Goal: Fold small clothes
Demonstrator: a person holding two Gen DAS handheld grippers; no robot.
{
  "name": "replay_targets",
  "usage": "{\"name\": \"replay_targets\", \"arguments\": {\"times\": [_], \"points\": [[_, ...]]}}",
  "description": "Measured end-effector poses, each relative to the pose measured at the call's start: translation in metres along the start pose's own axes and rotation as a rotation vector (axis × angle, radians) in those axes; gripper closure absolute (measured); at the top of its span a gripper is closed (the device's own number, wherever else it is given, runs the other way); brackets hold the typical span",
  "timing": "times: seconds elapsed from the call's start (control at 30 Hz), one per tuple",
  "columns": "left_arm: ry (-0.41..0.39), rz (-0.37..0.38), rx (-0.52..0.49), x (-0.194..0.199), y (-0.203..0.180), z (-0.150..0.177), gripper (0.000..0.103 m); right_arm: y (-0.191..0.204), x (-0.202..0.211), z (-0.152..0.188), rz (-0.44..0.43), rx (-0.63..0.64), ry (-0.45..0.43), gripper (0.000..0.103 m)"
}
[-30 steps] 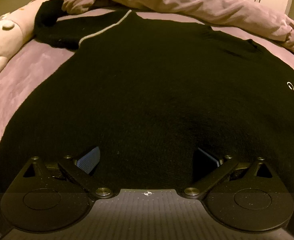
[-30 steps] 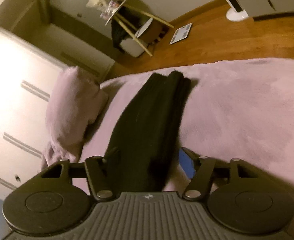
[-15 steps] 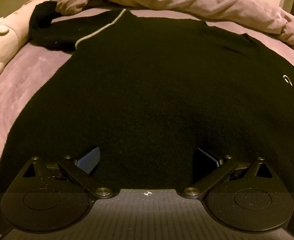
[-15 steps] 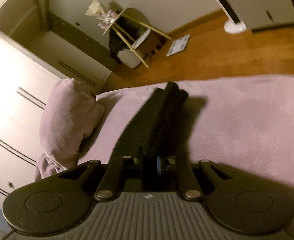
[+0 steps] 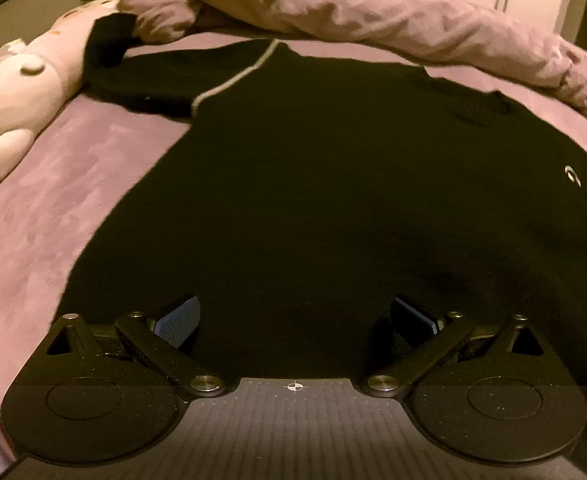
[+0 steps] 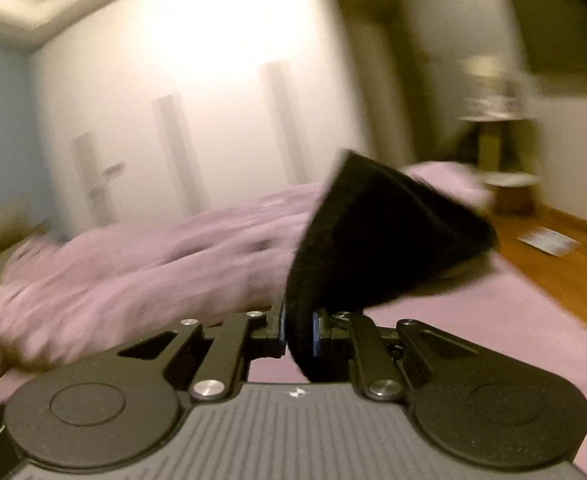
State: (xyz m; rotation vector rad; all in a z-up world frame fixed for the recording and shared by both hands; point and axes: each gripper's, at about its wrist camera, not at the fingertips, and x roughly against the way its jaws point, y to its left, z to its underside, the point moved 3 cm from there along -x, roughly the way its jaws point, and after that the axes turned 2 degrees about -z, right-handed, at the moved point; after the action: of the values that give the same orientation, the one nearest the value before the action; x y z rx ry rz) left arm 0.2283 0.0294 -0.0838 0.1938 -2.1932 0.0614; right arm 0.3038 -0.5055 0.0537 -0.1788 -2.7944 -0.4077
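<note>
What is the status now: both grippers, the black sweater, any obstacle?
Left gripper open over black sweater. Right gripper shut on sweater sleeve, lifted off bed. Other sleeve lies against plush toy; rumpled duvet beyond collar.

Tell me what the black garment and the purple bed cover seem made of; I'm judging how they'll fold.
Black garment: likely soft knit, matte, fuzzy where the right gripper pinches it. Bed cover: plush, velvety, with shaded nap patches.

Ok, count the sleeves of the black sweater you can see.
2. One sleeve lies flat on the bed toward the plush toy; the other sleeve is lifted, clamped in the right gripper.
</note>
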Motion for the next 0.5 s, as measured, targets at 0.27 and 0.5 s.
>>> {"name": "replay_targets", "arguments": {"times": [0.27, 0.5], "points": [[0.014, -0.018, 0.043, 0.004, 0.037, 0.006, 0.0, 0.191, -0.045, 0.143, -0.19, 0.183, 0.205, 0.091], [-0.002, -0.041, 0.038, 0.001, 0.057, -0.007, 0.0, 0.219, -0.041, 0.217, -0.28, 0.172, 0.388, 0.041]]}}
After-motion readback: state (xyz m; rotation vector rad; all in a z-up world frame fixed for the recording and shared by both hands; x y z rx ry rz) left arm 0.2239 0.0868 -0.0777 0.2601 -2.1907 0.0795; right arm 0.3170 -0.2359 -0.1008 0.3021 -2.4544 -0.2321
